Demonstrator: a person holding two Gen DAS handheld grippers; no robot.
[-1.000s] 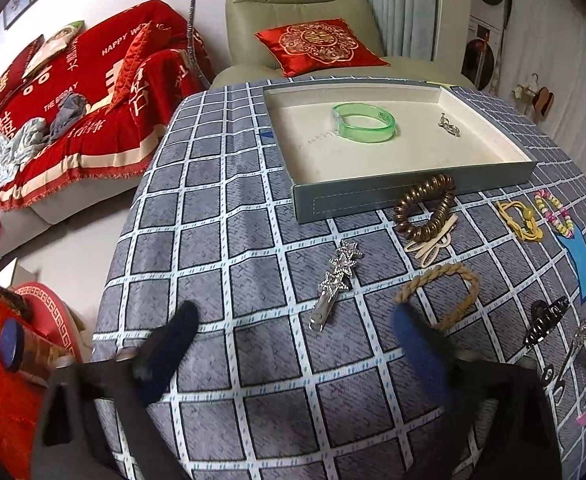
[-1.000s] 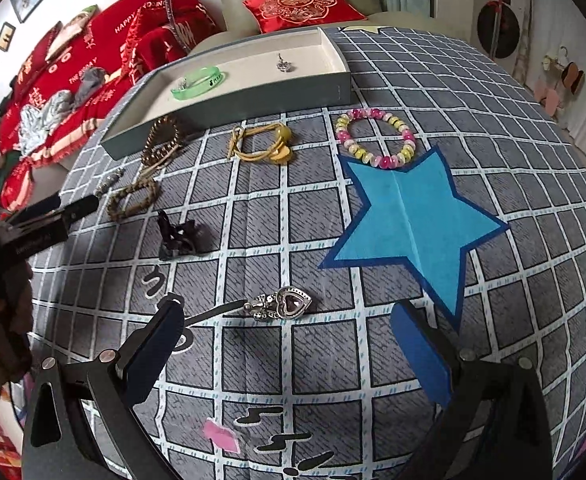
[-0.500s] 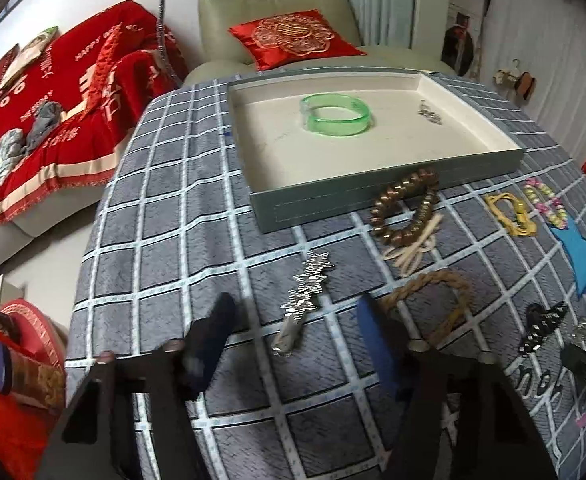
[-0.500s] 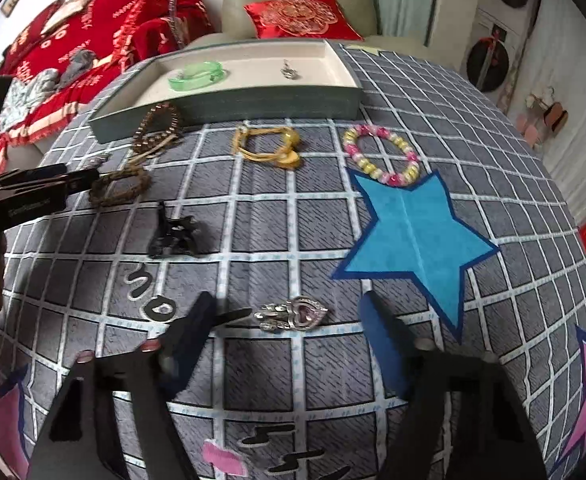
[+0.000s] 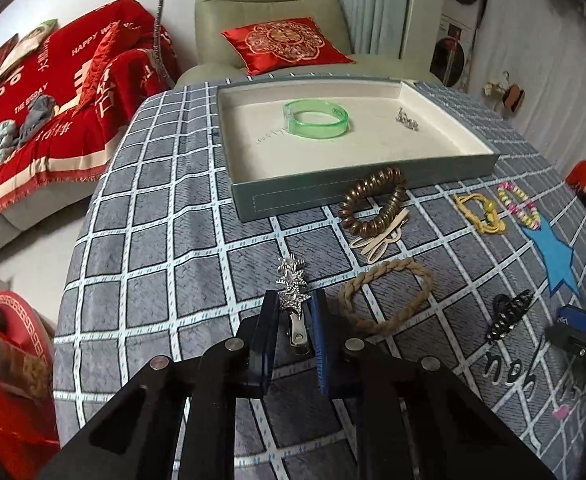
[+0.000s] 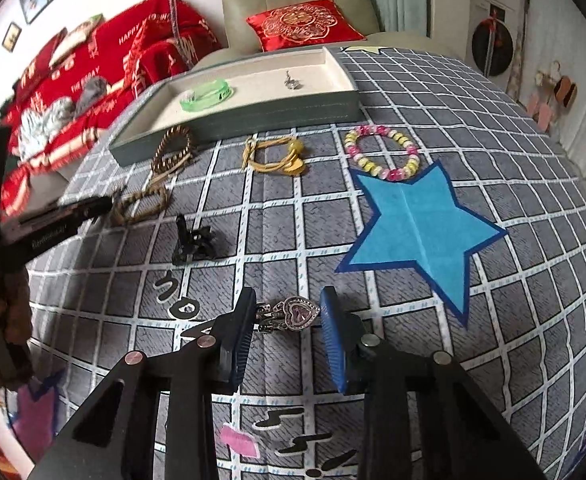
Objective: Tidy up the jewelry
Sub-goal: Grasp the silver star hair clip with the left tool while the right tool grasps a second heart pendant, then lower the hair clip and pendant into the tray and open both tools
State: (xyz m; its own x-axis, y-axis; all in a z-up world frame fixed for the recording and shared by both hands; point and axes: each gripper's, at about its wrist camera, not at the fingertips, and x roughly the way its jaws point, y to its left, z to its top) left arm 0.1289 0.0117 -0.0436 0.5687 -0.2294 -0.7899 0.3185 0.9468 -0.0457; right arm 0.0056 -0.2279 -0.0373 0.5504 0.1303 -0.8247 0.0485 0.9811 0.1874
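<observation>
A silver star hair clip (image 5: pixel 291 276) lies on the checked tablecloth. My left gripper (image 5: pixel 295 300) is closing, and its blue pads (image 5: pixel 319 308) touch the clip's rear part on both sides. A heart-shaped jewelled clip (image 6: pixel 297 314) lies crosswise between the fingers of my right gripper (image 6: pixel 287 300). That gripper's jaws are closing, with a sliver of gap still at the pads (image 6: pixel 329 320). The grey tray (image 5: pixel 313 196) at the back holds a green bangle (image 5: pixel 317 120) and a small silver piece (image 5: pixel 407 122).
Between the grippers and the tray lie a brown spiral hair tie (image 5: pixel 373 204), a braided band (image 5: pixel 385 300), a black claw clip (image 6: pixel 193 240), a yellow tie (image 6: pixel 277 156) and a bead bracelet (image 6: pixel 381 152). The table edge drops off at the left, toward a red-covered sofa.
Both grippers' jaws have narrowed from wide open. The left one slid forward around the star clip, and the right one came forward around the heart clip.
</observation>
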